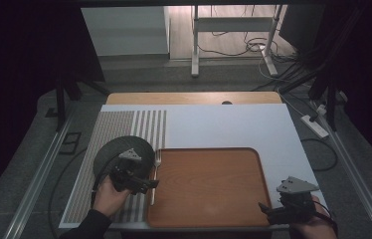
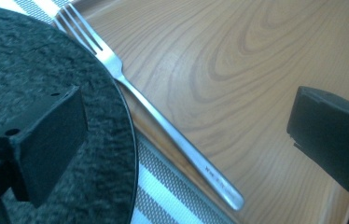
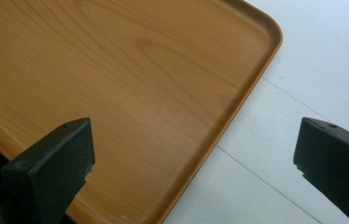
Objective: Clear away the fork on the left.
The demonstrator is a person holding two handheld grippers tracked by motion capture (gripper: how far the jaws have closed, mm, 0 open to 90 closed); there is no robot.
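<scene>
A wooden tray (image 1: 209, 186) lies at the table's near middle. A metal fork (image 1: 155, 174) rests along the tray's left rim, tines pointing away from me. A dark round plate (image 1: 117, 152) sits just left of it. My left gripper (image 1: 149, 184) hovers open over the plate's near right edge, its jaws straddling the fork (image 2: 163, 126), with one jaw above the plate (image 2: 70, 93) and the other above the tray (image 2: 238, 70). My right gripper (image 1: 266, 209) stands open at the tray's near right corner (image 3: 252, 70), with nothing between its jaws.
A striped placemat (image 1: 107, 149) lies under the plate on the white table cover (image 1: 233, 124). The table's near edge runs just below the tray. Beyond the table are a white stand's legs (image 1: 233, 45), cables and a power strip (image 1: 316, 124) on the floor.
</scene>
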